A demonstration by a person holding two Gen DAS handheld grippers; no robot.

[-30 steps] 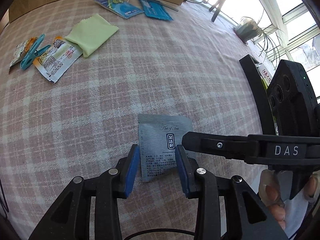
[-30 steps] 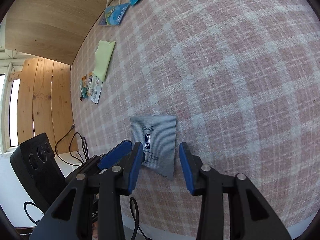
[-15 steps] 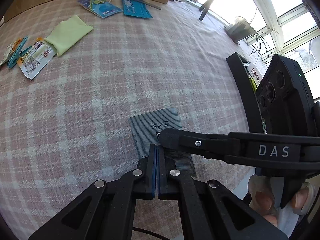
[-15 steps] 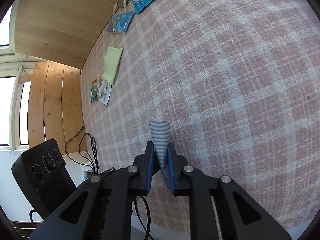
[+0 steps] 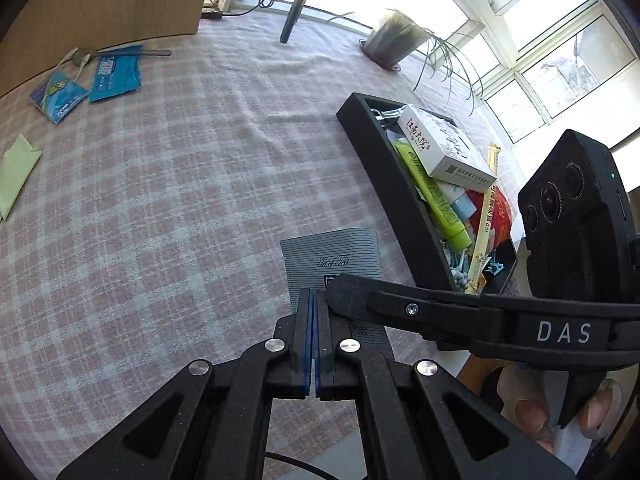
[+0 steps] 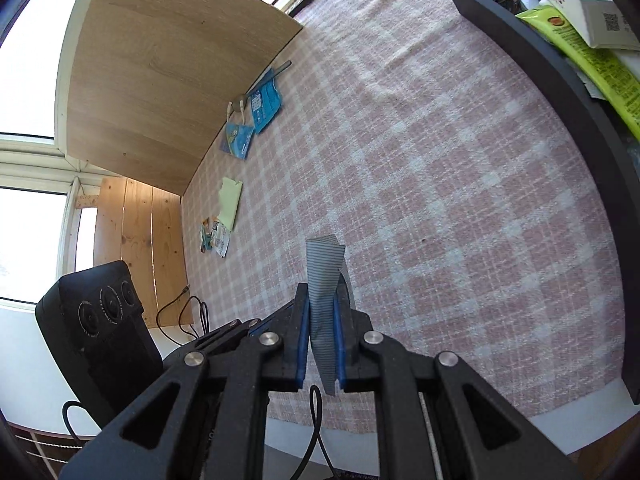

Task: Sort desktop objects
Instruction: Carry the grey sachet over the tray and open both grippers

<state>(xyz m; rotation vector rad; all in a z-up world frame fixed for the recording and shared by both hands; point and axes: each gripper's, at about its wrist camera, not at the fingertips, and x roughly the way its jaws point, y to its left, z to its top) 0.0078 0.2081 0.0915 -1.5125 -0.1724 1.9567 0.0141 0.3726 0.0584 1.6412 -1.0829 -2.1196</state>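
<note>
A grey striped tea sachet is held above the pink checked tablecloth. My right gripper is shut on the sachet, which stands edge-on and bent between its blue pads. My left gripper is shut with its pads together at the sachet's left edge; whether it pinches the sachet I cannot tell. The right gripper's finger crosses in front of the sachet in the left wrist view. A black tray full of sorted items stands just to the right, and shows in the right wrist view.
The tray holds a white box, a green tube and other packets. Far off lie blue packets, a green cloth and snack packets. A potted plant stands at the back. The table's front edge is close.
Both grippers closed from open. The right gripper took hold of the sachet and lifted it off the cloth. Both moved toward the black tray, which has come into view.
</note>
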